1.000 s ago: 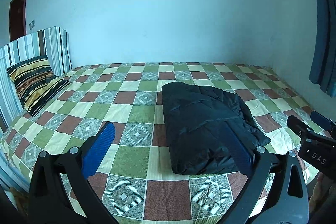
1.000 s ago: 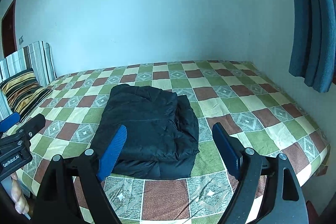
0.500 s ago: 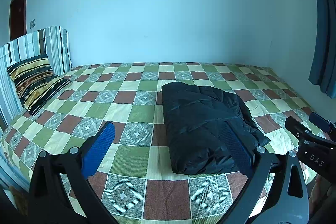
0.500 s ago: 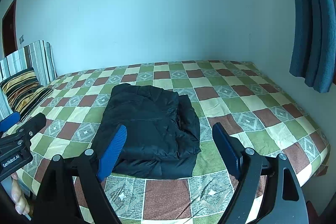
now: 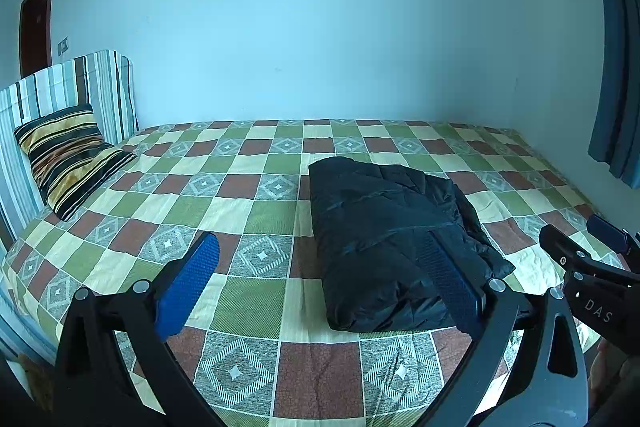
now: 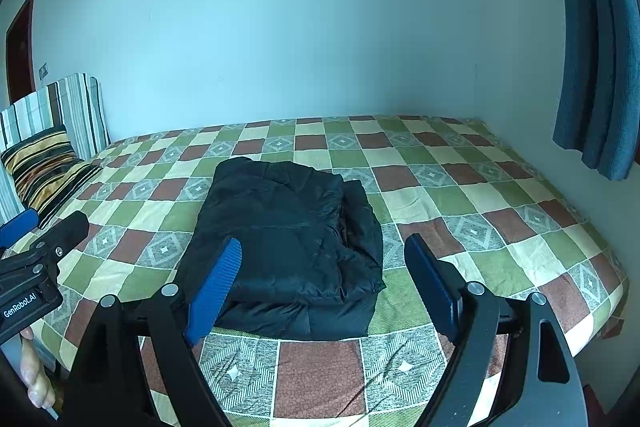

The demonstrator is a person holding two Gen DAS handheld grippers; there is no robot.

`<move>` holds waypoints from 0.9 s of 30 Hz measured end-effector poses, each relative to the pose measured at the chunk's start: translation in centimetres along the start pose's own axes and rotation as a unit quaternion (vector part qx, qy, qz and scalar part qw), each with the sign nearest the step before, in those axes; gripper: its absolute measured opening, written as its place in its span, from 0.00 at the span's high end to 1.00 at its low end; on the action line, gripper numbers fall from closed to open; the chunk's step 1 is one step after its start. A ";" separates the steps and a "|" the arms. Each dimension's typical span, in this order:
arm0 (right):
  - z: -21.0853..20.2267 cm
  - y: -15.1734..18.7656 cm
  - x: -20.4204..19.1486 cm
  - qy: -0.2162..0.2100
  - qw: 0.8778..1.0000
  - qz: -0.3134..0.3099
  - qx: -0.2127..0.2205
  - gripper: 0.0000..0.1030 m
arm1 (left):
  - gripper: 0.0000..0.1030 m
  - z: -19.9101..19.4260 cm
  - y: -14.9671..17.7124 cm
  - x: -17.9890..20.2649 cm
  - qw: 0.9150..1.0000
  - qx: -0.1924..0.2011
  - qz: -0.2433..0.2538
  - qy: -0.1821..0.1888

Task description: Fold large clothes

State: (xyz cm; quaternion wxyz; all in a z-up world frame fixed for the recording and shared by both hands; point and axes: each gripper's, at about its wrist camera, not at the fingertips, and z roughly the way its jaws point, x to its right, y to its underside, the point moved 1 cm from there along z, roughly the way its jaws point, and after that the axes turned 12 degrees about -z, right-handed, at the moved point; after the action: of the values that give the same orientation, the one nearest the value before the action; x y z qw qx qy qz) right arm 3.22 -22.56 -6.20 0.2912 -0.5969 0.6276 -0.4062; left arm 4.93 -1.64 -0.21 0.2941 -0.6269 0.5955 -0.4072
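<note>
Two views, one finished-looking bundle: from the left wrist, my left gripper [image 5: 316, 279] hangs released short of the black jacket [image 5: 384, 243], folded on the checked bedspread [image 5: 248, 203]. From the right wrist, my right gripper [image 6: 324, 283] (equally empty-jawed) clears it, presumably leaving the fold undisturbed.

Ahead of the left gripper [image 5: 320, 283], whose blue pads stand wide apart with nothing between them, lies bare checked bedspread [image 5: 248, 211]; the folded black jacket [image 5: 384, 247] bulks ahead and to its right, behind its right pad; farther left a striped pillow [image 5: 68, 155] leans on the striped headboard [image 5: 80, 87]; the right gripper [image 6: 324, 287], jaws equally wide and empty, faces the jacket [image 6: 288, 247] directly ahead, with open bedspread [image 6: 480, 207] to its right; a blue curtain [image 6: 596, 67] hangs at far right.
</note>
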 end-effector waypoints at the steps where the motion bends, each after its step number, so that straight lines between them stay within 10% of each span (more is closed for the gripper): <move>1: 0.0 0.0 0.0 0.000 1.000 0.000 0.000 0.20 | 0.03 0.0 0.0 0.0 1.000 0.000 -0.001 0.001; 27: 0.3 0.1 0.0 0.000 1.000 -0.003 -0.003 0.20 | 0.03 -0.2 0.1 0.1 1.000 0.003 0.007 -0.003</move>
State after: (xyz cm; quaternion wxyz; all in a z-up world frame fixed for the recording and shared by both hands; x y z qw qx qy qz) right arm 3.44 -22.61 -6.40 0.2885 -0.5995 0.6272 -0.4050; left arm 4.74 -1.74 -0.19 0.3008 -0.6233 0.5974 -0.4052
